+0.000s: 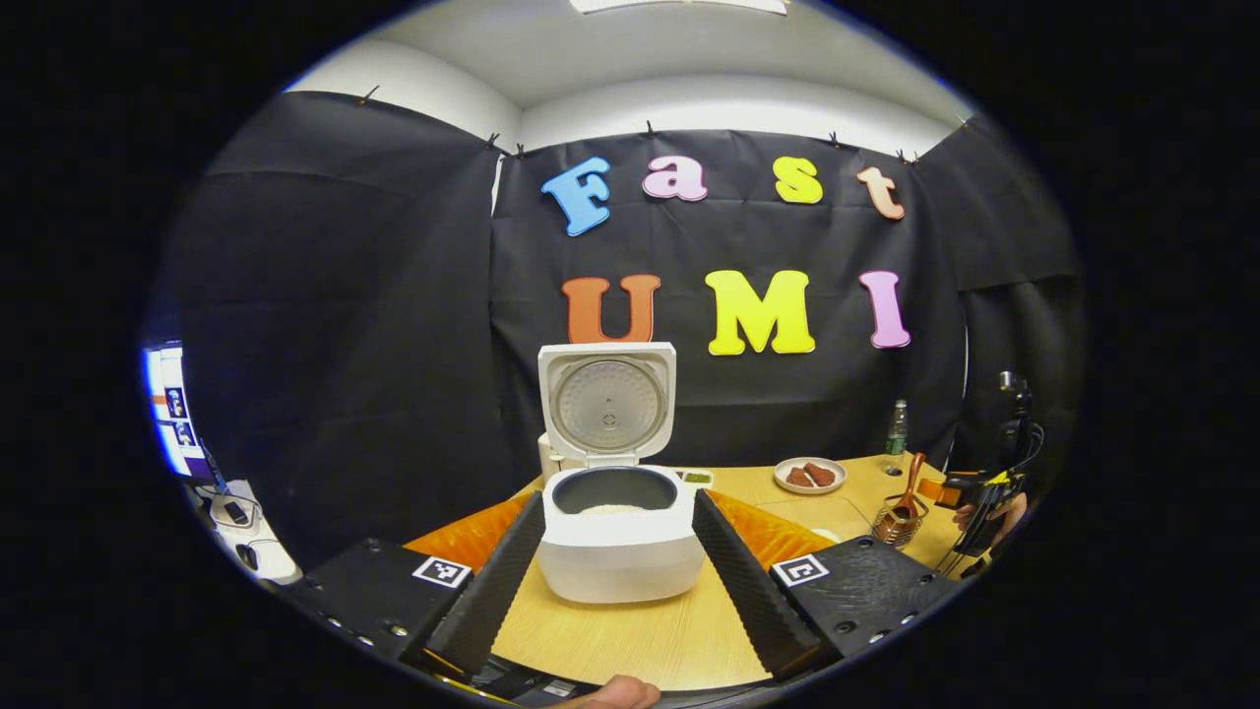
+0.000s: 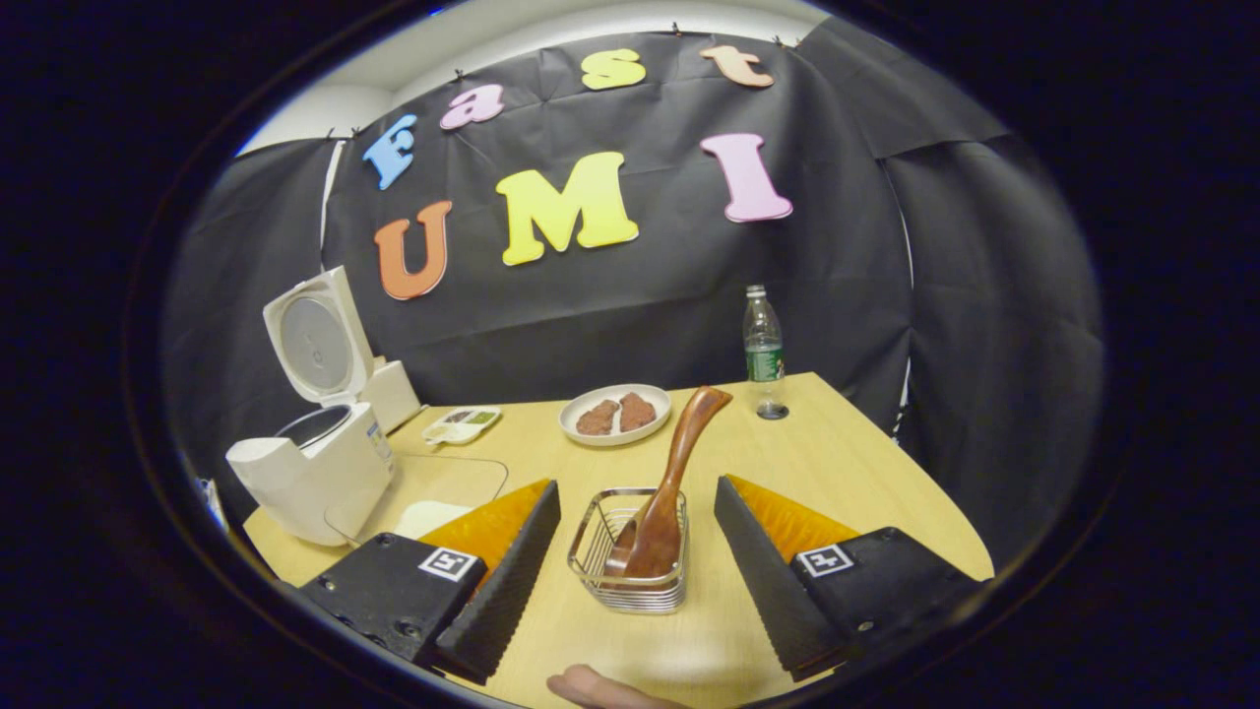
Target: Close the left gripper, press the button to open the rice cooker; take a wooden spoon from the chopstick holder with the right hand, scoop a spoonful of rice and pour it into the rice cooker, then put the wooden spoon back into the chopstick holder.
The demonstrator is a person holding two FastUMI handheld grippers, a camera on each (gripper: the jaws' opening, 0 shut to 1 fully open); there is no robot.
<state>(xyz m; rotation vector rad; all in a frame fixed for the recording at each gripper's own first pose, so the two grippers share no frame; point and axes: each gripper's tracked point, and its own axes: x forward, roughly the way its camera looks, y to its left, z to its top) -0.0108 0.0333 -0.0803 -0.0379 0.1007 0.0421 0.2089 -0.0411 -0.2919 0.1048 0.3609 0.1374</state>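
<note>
The rice cooker point(image 1: 620, 532) sits on the bench point(image 1: 630, 640) straight ahead of my left hand-held gripper point(image 1: 618, 581), its lid point(image 1: 607, 402) standing upright and wide open. Inside the dark inner pot I can see a pale patch of rice point(image 1: 612, 509) at the bottom. My left hand-held gripper is spread, with one finger on each side of the cooker body and neither touching it as far as I can tell.

In the right gripper view the same cooker point(image 2: 315, 463) stands at the left end of the bench point(image 2: 837, 463), lid up. The wooden spoon point(image 2: 669, 492) is in the chopstick holder point(image 2: 630, 551), a small wire basket, with its bowl down inside and its handle leaning up and to the right. My right hand-held gripper point(image 2: 635, 581) is spread as well, its fingers flanking the holder with a gap on both sides and nothing pinched between them. A fingertip point(image 2: 591, 686) of the hand holding it shows at the bottom edge.

From the left gripper view I can pick out the holder point(image 1: 898, 522) with the spoon point(image 1: 908, 492) near the right side of the bench, and the right hand-held gripper with the hand point(image 1: 994, 517) holding it just beside it.

Farther back on the bench there is a white plate point(image 2: 615, 414) with two brown pieces on it, a small tray point(image 2: 463, 424) near the cooker, and a clear bottle point(image 2: 763, 350) with a green label standing upright near the far edge. A white slab point(image 2: 423, 515) lies on the bench between the cooker and the holder.
</note>
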